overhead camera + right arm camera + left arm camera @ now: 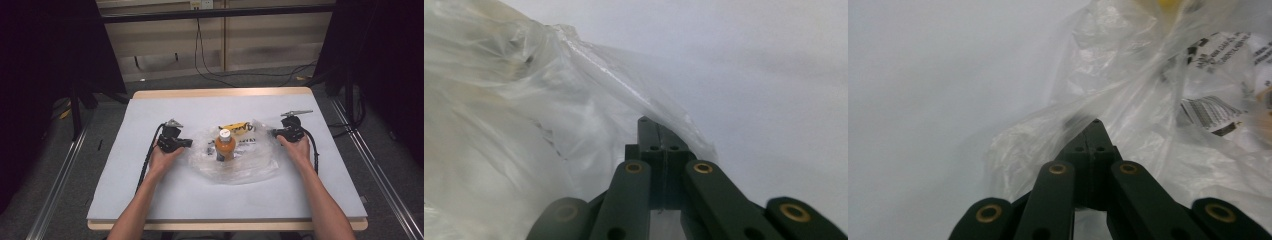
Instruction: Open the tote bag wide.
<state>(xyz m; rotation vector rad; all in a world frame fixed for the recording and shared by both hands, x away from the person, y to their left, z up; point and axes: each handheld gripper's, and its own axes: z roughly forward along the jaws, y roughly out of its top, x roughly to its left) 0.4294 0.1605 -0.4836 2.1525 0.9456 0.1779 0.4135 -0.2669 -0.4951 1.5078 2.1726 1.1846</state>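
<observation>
1. On the grey table [150, 200], a clear plastic bag [235, 160] lies at the middle with an orange bottle [225, 146] standing inside it and a yellow packet [236, 128] behind.
2. At the bag's left edge, the left gripper [1096, 125] has its jaws closed together, apparently pinching the film.
3. At the bag's right edge, the right gripper [651, 125] is likewise closed tight on the film's rim.

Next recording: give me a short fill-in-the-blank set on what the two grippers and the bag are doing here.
1. The left gripper and the right gripper are each shut on an edge of the clear plastic ____.
2. The bottle with the white cap stands ____ inside it.
3. The bottle's contents are ____ in colour.
4. Behind the bottle lies a ____ packet.

Missing words: bag; upright; orange; yellow
</observation>
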